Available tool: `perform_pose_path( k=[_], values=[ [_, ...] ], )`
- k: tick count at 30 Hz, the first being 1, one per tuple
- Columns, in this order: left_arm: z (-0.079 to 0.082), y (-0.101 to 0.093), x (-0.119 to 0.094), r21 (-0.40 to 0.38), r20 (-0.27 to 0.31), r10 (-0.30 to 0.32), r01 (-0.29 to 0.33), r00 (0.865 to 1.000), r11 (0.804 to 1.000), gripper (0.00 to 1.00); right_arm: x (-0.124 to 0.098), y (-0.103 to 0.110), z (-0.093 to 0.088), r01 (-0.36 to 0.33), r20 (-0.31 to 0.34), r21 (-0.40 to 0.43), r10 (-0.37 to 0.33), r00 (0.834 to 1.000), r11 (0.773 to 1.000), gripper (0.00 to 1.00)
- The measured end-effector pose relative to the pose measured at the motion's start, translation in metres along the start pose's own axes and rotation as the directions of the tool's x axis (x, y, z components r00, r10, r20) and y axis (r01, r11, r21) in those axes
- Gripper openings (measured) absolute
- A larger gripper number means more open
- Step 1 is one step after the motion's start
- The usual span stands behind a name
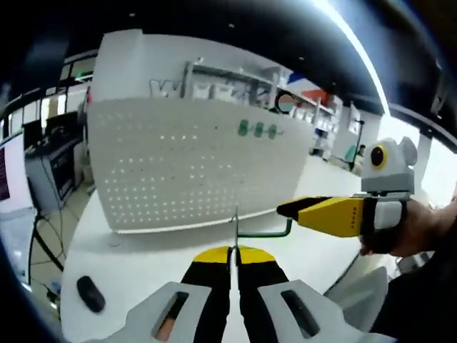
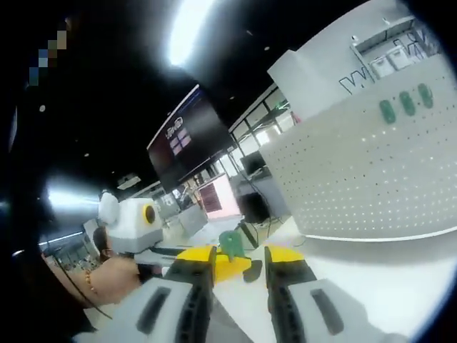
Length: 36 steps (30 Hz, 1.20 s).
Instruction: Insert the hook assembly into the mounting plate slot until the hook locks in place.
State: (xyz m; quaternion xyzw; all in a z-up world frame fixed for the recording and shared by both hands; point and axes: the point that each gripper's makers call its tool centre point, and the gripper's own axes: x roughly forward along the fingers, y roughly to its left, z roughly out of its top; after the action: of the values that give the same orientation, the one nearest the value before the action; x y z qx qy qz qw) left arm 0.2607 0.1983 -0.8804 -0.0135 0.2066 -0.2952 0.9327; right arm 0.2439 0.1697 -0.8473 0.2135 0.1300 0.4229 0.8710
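Left tool (image 1: 233, 259) pressed together, pinching green hook assembly (image 1: 260, 230) by thin upright stem, above white worktop (image 1: 143, 264), near perforated mounting plate (image 1: 193, 161). Right tool (image 1: 285, 209) tip at hook's bent end, probably steadying; grip unclear. Long axis horizontal, alongside plate, not yet slot-facing.

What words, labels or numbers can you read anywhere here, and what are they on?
Grey lettering on the white wall behind the pegboard: starts with "W", rest blocked and blurred.
Dark hanging screen: small white text, too blurred to read.
Nothing else legible.
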Motion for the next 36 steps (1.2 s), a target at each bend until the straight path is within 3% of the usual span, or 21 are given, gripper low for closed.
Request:
perform_pose_path(
  k=[2, 5, 13, 18, 23, 27, 33, 36],
  values=[
    [0.003, -0.004, 0.000, 0.003, 0.010, -0.012, 0.012, 1.000, 1.000, 0.01, 0.002, 0.005, 0.000, -0.015, 0.002, 0.010, 0.015, 1.000, 1.000, 0.25],
    [0.006, -0.012, 0.000, 0.049, 0.021, -0.027, 0.026, 0.999, 0.998, 0.01, 0.005, 0.009, 0.000, -0.033, 0.004, 0.084, 0.032, 0.999, 0.996, 0.13],
    [0.015, -0.022, -0.002, 0.118, 0.058, -0.041, 0.034, 0.997, 0.992, 0.01, 0.008, 0.011, 0.004, -0.032, 0.021, 0.039, 0.031, 0.999, 0.999, 0.03],
    [0.016, -0.025, 0.000, 0.096, 0.059, -0.050, 0.045, 0.997, 0.994, 0.02, 0.006, 0.010, 0.010, 0.022, 0.049, -0.081, -0.018, 0.999, 0.997, 0.02],
    [0.020, -0.026, 0.002, 0.094, 0.080, -0.046, 0.038, 0.996, 0.995, 0.02, 0.005, 0.009, 0.013, 0.043, 0.077, -0.059, -0.039, 0.996, 0.997, 0.01],
    [0.017, -0.026, 0.005, 0.187, 0.071, -0.019, 0.006, 0.997, 0.982, 0.03, 0.006, 0.006, 0.010, 0.047, 0.067, -0.067, -0.042, 0.997, 0.997, 0.01],
    [0.015, -0.026, 0.007, 0.204, 0.072, -0.035, 0.019, 0.997, 0.979, 0.04, 0.006, 0.003, 0.009, 0.042, 0.058, -0.045, -0.039, 0.998, 0.998, 0.01],
    [0.017, -0.025, 0.007, 0.150, 0.105, -0.046, 0.030, 0.993, 0.988, 0.04, 0.006, 0.002, 0.010, 0.037, 0.060, -0.032, -0.035, 0.998, 0.999, 0.01]
  ],
)
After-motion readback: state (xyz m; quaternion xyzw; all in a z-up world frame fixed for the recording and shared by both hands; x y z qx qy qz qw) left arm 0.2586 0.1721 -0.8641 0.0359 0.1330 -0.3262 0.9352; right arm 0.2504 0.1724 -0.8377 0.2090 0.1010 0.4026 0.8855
